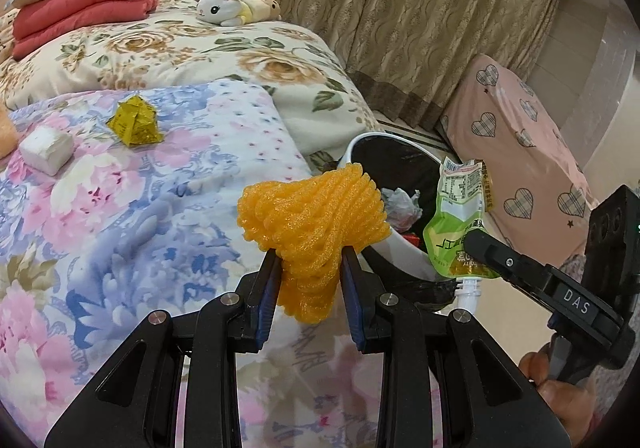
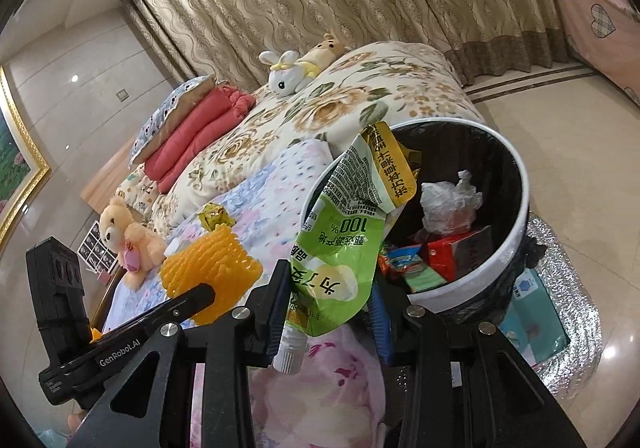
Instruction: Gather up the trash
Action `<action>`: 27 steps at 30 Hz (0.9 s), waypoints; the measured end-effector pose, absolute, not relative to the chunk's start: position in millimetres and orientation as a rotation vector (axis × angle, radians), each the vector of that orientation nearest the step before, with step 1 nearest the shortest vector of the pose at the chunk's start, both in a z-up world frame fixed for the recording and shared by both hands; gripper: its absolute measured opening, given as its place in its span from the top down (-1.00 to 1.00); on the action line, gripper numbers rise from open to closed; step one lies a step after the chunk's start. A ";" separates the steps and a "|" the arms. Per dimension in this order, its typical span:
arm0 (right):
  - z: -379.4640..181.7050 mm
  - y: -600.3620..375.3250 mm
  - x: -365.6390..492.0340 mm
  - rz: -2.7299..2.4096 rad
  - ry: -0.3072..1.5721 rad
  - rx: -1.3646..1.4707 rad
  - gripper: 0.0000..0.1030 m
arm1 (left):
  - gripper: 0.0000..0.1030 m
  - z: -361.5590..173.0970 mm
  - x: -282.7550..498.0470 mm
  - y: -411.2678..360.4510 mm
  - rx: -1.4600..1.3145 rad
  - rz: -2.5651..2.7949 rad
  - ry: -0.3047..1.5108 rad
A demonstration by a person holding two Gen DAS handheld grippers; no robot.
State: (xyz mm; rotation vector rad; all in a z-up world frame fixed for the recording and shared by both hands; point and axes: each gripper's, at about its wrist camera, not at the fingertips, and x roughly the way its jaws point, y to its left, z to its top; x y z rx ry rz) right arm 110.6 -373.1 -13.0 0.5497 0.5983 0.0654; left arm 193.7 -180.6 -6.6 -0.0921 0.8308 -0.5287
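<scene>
Here both hands carry trash toward the bin. The left gripper has its jaws pinching an orange foam net, which bulges above and below the blue pads and hangs just over the edge of the bed, close beside the bin's near rim. The right gripper has its jaws clamped on a green drink pouch near its white spout, the pouch standing up with its folded top leaning over the rim of the trash bin. The bin, white-rimmed with a dark liner, sits on the floor against the bed and already holds a crumpled plastic bag, cartons and wrappers.

The step in hand looks like the carry to the bin, with the drop not yet done. Next, each hand probably needs to come fully over the bin's opening before the jaws spread, the pouch first since it is nearest; the light foam net may cling to the pads and need a small shake.

Still on the bed are a yellow wrapper and a white block, apparently the next pieces to gather.
</scene>
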 end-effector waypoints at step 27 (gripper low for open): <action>-10.4 -405.5 109.1 0.029 0.591 0.565 0.28 | 0.45 0.2 194.0 -224.5 -0.028 -0.585 0.830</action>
